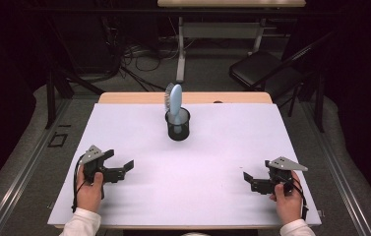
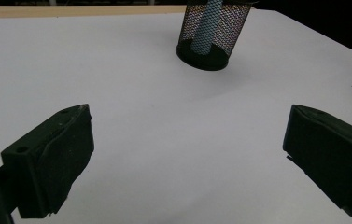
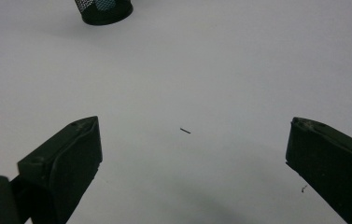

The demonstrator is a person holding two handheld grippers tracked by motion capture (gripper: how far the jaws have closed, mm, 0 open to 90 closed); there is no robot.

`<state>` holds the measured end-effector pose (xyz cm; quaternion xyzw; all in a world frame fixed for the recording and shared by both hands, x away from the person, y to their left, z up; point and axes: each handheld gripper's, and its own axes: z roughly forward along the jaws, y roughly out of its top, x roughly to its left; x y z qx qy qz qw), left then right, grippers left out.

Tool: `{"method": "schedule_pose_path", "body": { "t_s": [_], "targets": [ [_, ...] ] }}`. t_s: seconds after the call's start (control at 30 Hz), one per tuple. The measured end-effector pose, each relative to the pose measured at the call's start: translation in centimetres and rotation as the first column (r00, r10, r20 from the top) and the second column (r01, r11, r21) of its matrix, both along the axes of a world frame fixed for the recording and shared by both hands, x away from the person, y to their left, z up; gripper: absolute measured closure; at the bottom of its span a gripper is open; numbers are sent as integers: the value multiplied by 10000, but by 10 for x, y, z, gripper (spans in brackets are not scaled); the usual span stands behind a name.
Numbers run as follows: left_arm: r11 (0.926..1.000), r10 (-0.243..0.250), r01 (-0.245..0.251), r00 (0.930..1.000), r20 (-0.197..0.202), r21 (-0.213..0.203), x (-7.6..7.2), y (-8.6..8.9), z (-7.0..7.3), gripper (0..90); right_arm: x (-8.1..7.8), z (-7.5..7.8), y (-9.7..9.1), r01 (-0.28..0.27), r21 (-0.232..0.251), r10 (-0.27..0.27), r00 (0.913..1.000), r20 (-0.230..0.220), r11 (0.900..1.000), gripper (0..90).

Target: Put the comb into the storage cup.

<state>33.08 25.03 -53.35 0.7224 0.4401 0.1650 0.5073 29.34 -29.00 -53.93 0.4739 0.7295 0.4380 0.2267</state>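
My left tongs (image 1: 124, 169) rest low over the white surface (image 1: 212, 162), and my right tongs (image 1: 251, 181) sit well apart from them on the other side. Both are released, their black jaws spread wide with nothing between them; each gripper view shows bare white sheet in the gap.

Ahead of both tongs, roughly midway between them and well beyond their tips, stands a small black cup (image 1: 178, 125) made of fine wire mesh, round, with a solid dark base. It stands upright near the far edge of the surface. A hairbrush (image 1: 174, 102) sticks up out of it, handle down inside the mesh. Its back is a smooth pale blue, oval at the top, and a fringe of grey bristles shows along its left side. It rises well above the rim and leans a little.

In the left gripper view the cup (image 2: 213, 32) sits up and slightly right of centre between my jaws, and the pale handle (image 2: 206, 28) shows through the mesh, tilted. In the right gripper view the cup's base (image 3: 104, 10) sits at the upper left, far from my jaws. A tiny dark speck (image 3: 185, 130) lies on the sheet between the right jaws.
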Motion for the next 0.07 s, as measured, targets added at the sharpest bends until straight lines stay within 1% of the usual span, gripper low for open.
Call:
{"method": "schedule_pose_path", "body": {
  "t_s": [0.07],
  "targets": [
    [10000,43,-43,10000,5,6,0,0,0,21,-1,1,0,7,-32,-8,10000,-29,10000,34]
  ]
}}
